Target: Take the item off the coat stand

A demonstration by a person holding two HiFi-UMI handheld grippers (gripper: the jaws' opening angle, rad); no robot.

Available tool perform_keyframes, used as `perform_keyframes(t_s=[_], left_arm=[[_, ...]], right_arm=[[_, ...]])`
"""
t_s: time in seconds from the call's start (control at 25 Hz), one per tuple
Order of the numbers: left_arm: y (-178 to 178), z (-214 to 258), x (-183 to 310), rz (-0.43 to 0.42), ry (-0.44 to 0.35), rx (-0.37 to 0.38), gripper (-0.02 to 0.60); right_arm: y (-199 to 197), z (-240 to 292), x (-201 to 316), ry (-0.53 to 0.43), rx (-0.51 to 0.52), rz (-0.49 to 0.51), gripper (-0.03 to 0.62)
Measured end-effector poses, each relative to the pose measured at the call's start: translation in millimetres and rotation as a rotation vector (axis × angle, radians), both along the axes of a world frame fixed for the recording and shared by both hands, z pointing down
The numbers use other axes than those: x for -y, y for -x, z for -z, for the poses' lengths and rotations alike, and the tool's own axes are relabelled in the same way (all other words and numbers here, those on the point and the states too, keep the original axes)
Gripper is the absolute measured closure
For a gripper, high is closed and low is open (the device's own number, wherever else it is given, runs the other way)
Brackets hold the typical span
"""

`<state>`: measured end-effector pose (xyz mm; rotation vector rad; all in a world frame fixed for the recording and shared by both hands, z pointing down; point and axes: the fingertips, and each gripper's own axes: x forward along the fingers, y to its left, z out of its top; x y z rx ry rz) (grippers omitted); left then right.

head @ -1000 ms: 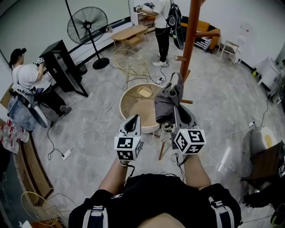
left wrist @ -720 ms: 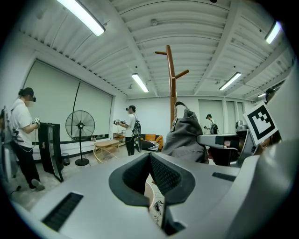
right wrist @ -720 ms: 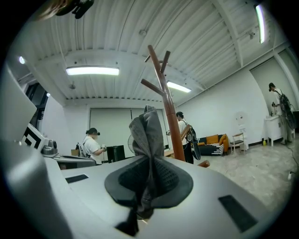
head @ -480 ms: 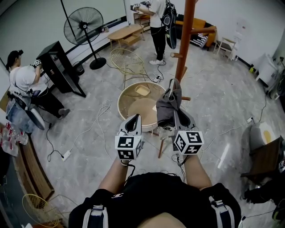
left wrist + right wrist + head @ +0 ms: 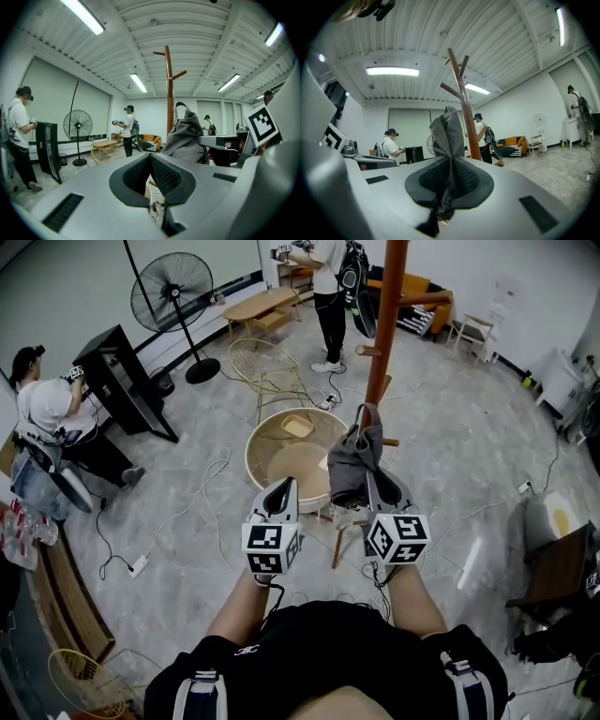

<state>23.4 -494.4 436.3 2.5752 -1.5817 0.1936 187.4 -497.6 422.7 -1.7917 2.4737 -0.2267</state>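
Observation:
A grey cloth item (image 5: 354, 463) hangs bunched from my right gripper (image 5: 377, 493), clear of the brown wooden coat stand (image 5: 386, 315), which rises just beyond it. In the right gripper view the pads are shut on a fold of the grey cloth (image 5: 446, 140), with the coat stand (image 5: 465, 110) behind. My left gripper (image 5: 279, 495) is held level beside the right one, shut with nothing between its pads. From the left gripper view the grey cloth (image 5: 185, 136) shows to the right in front of the coat stand (image 5: 169, 89).
A round wicker basket chair (image 5: 270, 442) stands right below the grippers. A floor fan (image 5: 178, 296), a wire chair (image 5: 265, 367) and a low wooden table (image 5: 262, 307) lie beyond. One person (image 5: 47, 413) stands at the left, another (image 5: 328, 287) near the stand. Cables trail across the floor.
The view has shifted slightly, so the coat stand and room sit a little further up and left. Both grippers and the held cloth keep the same pose.

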Motion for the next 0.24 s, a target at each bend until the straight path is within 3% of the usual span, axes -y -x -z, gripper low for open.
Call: perform_keyframes(t_s=[0.24], left_arm=[[-1.1, -1.2, -0.1, -0.003, 0.0, 0.003, 0.565]], right_arm=[[-0.8, -2.0, -0.7, -0.001, 0.0, -0.002, 0.557]])
